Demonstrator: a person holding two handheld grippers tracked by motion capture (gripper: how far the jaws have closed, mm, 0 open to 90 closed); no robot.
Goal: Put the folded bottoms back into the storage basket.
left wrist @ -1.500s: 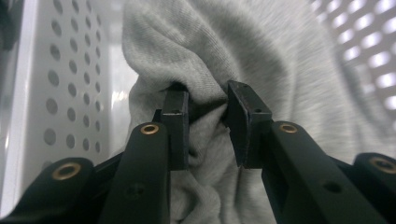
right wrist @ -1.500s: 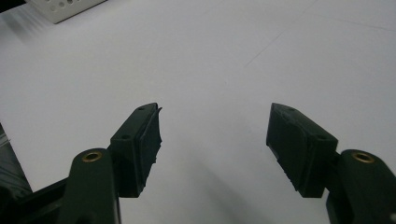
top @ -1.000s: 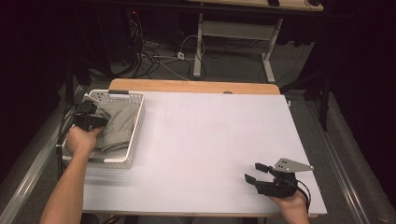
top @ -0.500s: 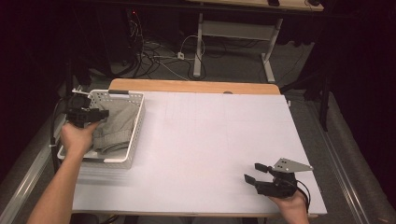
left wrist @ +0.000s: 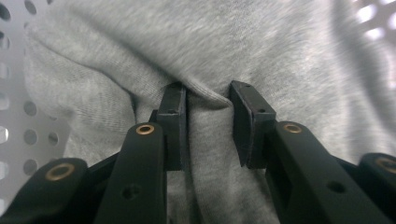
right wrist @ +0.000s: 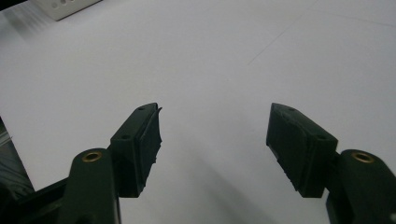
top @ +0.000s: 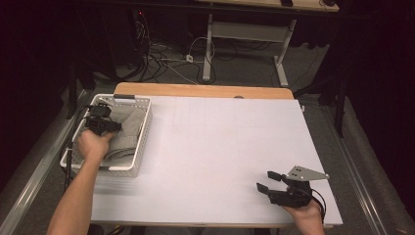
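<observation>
A grey sweatshirt-knit garment (top: 125, 132) is lying crumpled in a white perforated basket (top: 142, 142) at the left edge of the white worktop (top: 220, 147). The bundle's long axis is running along the basket's length, from the near rim towards the far one; which end is the garment's top cannot be told.

The person's left hand (top: 94, 144) is holding the left hand-held gripper (top: 112, 126) down inside the basket, over the garment's left part and angled towards the basket's far end. In the left gripper view, the left hand-held gripper (left wrist: 208, 98) is sitting astride a raised fold of the grey fabric (left wrist: 210, 135), one pad on each side of it. Its jaws have just been closing, with the fold between them and both pads already lying against the cloth. Round holes in the basket wall (left wrist: 28, 107) are showing just to the left of the fabric.

Well apart, at the worktop's near right corner, the right hand-held gripper (top: 266, 182) is resting with its jaws standing wide apart and pointing left across the bare surface. In its own view, the right hand-held gripper (right wrist: 215, 123) is holding nothing.
</observation>
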